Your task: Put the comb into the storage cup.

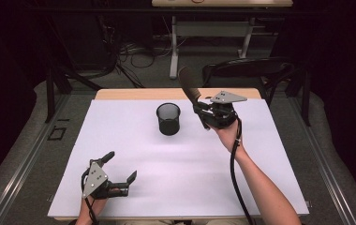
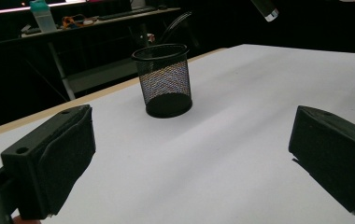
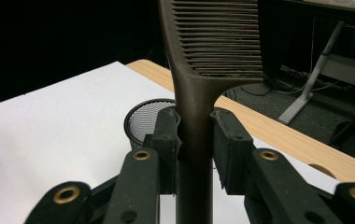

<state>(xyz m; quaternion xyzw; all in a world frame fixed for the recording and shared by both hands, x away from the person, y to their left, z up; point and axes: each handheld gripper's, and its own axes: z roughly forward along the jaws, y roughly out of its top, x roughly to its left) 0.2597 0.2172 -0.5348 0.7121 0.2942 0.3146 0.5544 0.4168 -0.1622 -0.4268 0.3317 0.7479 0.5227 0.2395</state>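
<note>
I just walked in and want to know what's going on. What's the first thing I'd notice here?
You'd notice the dark comb first: the right gripper holds it by the handle, teeth end up, above the far right part of the white table. Next comes the black mesh cup, standing upright near the table's far middle, just left of the comb. The left gripper rests at the near left with its jaws wide open and nothing between them.

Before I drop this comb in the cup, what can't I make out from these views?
- Comb tip: right gripper view, cut off by the top edge.
- Comb's handle end: right gripper view, cut off by the bottom edge between the right tongs.
- Mesh cup inside: high view, too dark; right gripper view, blocked by the tongs.
</note>
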